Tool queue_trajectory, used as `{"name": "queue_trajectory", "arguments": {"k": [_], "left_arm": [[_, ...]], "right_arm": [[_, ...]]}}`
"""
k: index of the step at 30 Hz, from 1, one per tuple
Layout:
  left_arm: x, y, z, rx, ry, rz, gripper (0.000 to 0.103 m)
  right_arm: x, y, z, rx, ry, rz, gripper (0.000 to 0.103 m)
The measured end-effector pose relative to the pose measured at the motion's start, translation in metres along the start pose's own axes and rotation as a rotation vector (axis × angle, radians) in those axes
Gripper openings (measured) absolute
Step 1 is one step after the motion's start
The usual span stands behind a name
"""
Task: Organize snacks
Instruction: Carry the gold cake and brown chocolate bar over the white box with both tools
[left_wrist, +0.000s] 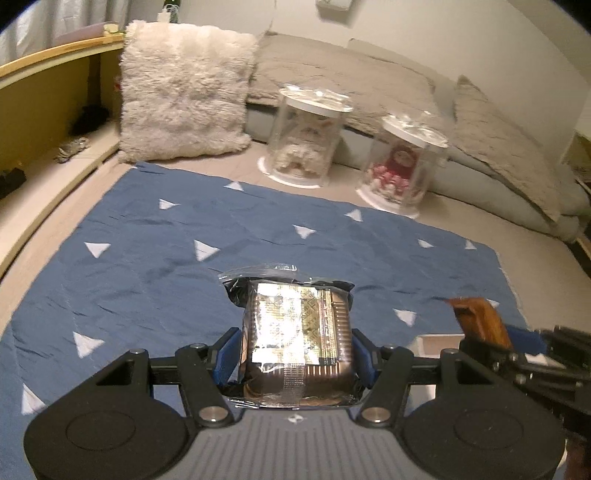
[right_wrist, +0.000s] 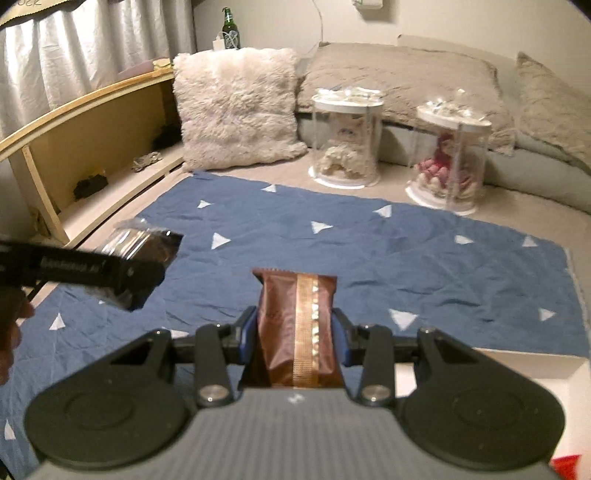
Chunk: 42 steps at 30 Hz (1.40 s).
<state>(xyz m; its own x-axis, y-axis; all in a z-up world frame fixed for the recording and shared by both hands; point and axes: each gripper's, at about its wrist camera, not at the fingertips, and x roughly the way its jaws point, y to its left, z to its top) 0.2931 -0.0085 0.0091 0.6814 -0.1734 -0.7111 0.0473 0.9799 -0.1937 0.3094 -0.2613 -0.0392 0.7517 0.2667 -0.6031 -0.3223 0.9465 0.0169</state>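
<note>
The left gripper pinched a clear-wrapped snack pack between its blue pads, the pack's ridged tray and shiny label facing the camera and its crimped end pointing away. The right gripper was closed on a brown wrapper with a gold strip down its middle, held upright between the pads. Both snacks hung above a blue cloth dotted with white triangles, which spread out ahead of and below each gripper. The left view caught the brown wrapper only as a blurred edge off to its right, beside the corner of a white box just past its right finger; the right view showed more of that box to its lower right, plus a scrap of something red at the bottom corner that could not be made out. Only the right view showed the left gripper from outside, a dark bar to its left with the clear pack at its tip, and part of a hand at the frame edge. Farther ahead of both stood two clear jars with white lids, a fluffy cushion to their left, and a wooden shelf along the left side. A green bottle behind the cushion showed fully in the right view only.
</note>
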Motion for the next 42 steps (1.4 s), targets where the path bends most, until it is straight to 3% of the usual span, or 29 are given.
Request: {"name": "queue_trajectory", "arguments": {"k": [15, 30, 42], "left_arm": [[0.002, -0.103, -0.010, 0.021, -0.014, -0.101, 0.063], [0.056, -0.199, -0.036, 0.066, 0.076, -0.236, 0.063], [0.127, -0.249, -0.062, 0.005, 0.203, -0.379, 0.063]], "right_arm": [[-0.052, -0.097, -0.024, 0.094, -0.025, -0.115, 0.047], [-0.060, -0.197, -0.071, 0.212, 0.040, -0.204, 0.047], [-0.038, -0.270, -0.091, 0.329, 0.103, -0.270, 0.047]]}}
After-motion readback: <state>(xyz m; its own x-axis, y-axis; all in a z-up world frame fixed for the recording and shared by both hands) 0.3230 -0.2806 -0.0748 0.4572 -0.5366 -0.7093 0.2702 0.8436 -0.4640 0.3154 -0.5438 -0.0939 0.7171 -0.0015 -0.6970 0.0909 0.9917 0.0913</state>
